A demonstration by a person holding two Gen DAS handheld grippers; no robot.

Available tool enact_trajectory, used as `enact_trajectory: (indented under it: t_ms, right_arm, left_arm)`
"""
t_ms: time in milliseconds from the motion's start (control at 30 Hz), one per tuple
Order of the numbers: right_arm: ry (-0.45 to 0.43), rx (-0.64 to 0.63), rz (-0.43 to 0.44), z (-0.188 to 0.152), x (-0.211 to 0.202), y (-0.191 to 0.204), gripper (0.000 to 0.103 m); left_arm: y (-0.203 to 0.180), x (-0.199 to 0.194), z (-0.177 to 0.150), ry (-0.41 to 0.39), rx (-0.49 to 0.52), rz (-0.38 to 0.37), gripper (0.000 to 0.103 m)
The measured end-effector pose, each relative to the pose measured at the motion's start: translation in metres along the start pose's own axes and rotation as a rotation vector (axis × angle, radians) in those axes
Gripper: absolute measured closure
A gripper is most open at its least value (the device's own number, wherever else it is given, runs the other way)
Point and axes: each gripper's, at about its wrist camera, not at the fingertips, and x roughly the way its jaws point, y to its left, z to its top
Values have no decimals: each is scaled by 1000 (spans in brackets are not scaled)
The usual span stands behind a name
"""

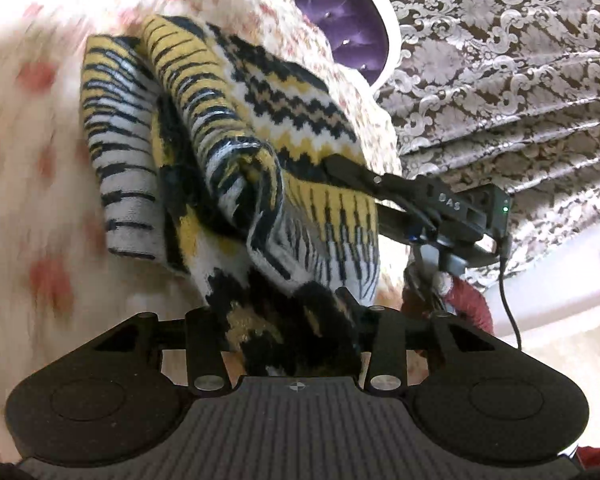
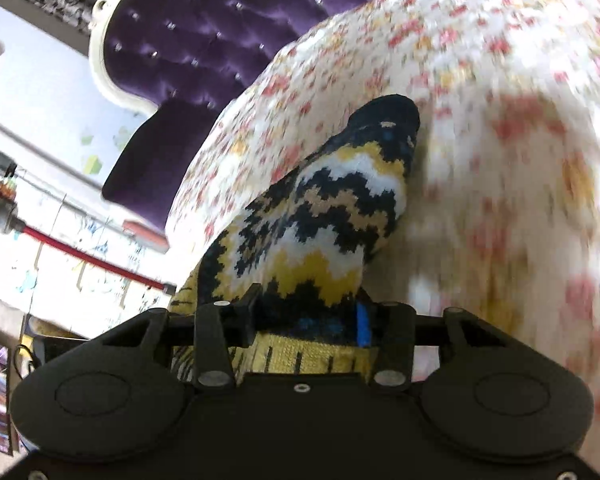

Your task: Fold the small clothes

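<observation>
Both grippers, left gripper [image 1: 288, 308] and right gripper [image 2: 308, 316], are pinching the soft, floppy knit sweater [image 1: 260, 128] at its edge, jaws partly closed.

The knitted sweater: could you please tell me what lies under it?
The floral bedspread shows around the knitted sweater. Whatever lies directly beneath its bunched folds is covered.

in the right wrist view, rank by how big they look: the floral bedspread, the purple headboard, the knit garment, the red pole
1. floral bedspread, fills most of the right side
2. purple headboard and knit garment: similar spread; the garment is nearer the camera, so unranked
3. red pole, a thin line
</observation>
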Motion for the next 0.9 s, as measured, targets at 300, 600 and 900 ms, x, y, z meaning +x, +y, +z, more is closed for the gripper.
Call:
enact_trajectory:
  t_ms: [300, 600, 900]
  right_arm:
    - [-76, -103, -103, -49, -8, 17, 24]
    - [-200, -167, -152, -88, -31, 32, 2]
    - [-344, -264, -316, -96, -55, 54, 0]
  left_arm:
    - [-16, -33, -57, -247, 82, 256, 55]
    - [-69, -61, -82, -528, 275, 478, 33]
    - [-94, -30, -44, -572, 462, 649, 23]
